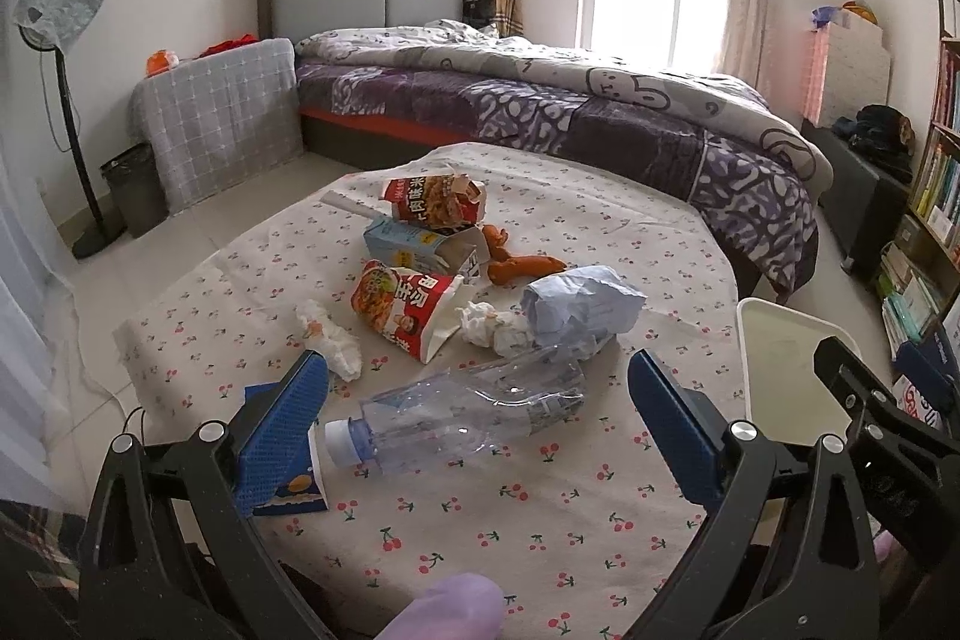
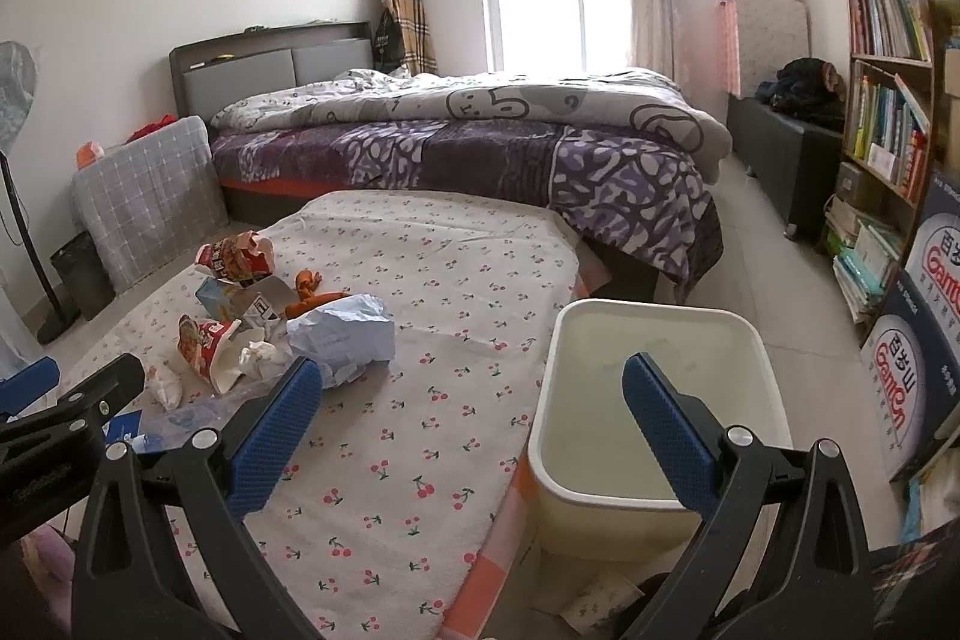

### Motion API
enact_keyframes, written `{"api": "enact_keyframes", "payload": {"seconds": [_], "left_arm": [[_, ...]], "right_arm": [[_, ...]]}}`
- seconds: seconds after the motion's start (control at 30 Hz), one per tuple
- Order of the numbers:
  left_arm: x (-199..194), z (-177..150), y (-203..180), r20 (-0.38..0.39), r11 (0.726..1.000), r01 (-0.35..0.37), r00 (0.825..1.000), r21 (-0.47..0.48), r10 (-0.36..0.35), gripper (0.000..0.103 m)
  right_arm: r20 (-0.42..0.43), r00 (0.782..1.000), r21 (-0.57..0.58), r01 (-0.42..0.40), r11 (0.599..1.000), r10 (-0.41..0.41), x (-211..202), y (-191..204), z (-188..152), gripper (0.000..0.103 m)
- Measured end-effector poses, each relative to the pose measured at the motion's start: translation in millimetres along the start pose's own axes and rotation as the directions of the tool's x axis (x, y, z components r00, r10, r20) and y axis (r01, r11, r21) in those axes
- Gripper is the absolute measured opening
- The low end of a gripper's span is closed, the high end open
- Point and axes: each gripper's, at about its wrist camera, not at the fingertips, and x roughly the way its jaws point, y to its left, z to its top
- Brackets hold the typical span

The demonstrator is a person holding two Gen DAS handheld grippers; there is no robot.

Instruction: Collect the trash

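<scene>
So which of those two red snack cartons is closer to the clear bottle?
The nearer red carton, just beyond the bottle; the other red carton lies behind the blue box.

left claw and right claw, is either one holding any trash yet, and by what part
Nothing is held. The left claw is open over the plastic bottle; the right claw is open and empty.

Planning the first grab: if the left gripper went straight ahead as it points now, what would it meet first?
Most likely the clear plastic bottle lying between the open left gripper fingers on the table; depth is uncertain.
</scene>
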Motion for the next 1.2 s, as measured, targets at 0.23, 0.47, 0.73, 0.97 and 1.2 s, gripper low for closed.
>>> {"api": "enact_keyframes", "payload": {"seconds": [0.23,0.47,0.73,0.97,1.2], "left_arm": [[0.4,-0.3,3.3,-0.008,1.0,0.013,1.0,-0.026,-0.013,0.096],[0.6,-1.5,4.7,0.012,1.0,0.009,1.0,-0.023,-0.009,0.096],[0.4,-2.2,6.8,0.016,0.999,0.024,1.0,-0.043,-0.023,0.096],[10.9,-3.2,12.1,-0.062,0.996,-0.011,0.998,-0.086,0.005,0.096],[47.7,-3.2,54.8,-0.268,0.984,-0.117,0.96,-0.137,0.077,0.096]], "right_arm": [[-0.003,1.0,0.001,-0.007,1.0,0.007,-0.5,2.8,-0.9,0.098],[-0.007,1.0,0.0,-0.011,1.0,0.011,-0.2,3.8,-1.1,0.098],[-0.011,1.0,-0.005,-0.012,1.0,0.012,0.2,3.1,-1.4,0.098],[-0.036,0.999,0.003,-0.016,1.0,0.016,2.9,3.9,-2.7,0.098],[-0.111,0.993,0.018,-0.038,0.999,0.04,14.4,7.1,-2.0,0.098]]}}
